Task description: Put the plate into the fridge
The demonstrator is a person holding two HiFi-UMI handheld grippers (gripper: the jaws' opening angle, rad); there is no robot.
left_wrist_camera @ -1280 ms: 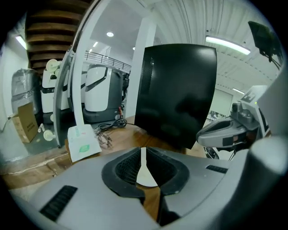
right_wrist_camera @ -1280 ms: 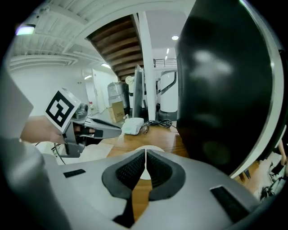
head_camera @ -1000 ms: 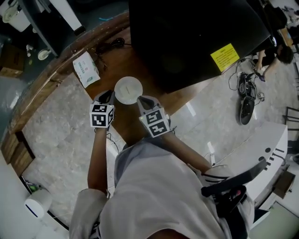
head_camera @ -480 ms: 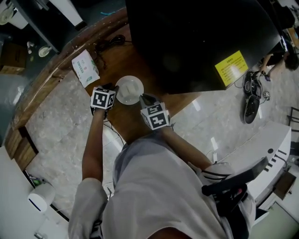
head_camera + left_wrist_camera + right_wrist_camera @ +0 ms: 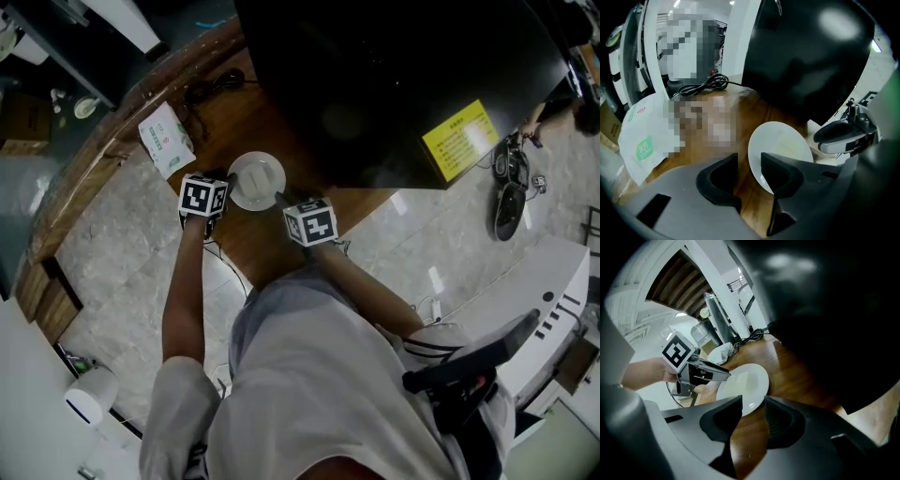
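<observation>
A white plate (image 5: 255,178) lies flat on the brown wooden counter (image 5: 246,117), just in front of the black fridge (image 5: 394,84). My left gripper (image 5: 226,187) is at the plate's left edge and my right gripper (image 5: 279,200) at its near right edge. In the left gripper view the plate (image 5: 780,143) has its rim in the gap of my left gripper (image 5: 749,164). These jaws are opening and do not press on it. In the right gripper view my right gripper (image 5: 753,411) is opening too, with the plate (image 5: 745,385) rim just inside its gap, unpressed.
A white and green packet (image 5: 165,139) and a coiled black cable (image 5: 211,89) lie on the counter to the left and behind. The fridge carries a yellow label (image 5: 459,139). Shoes (image 5: 511,202) sit on the pale floor at right. The counter's curved edge runs at left.
Both grippers have moved forward along the plate's sides, the left one most. The plate stays at the same spot on the counter by the fridge.
</observation>
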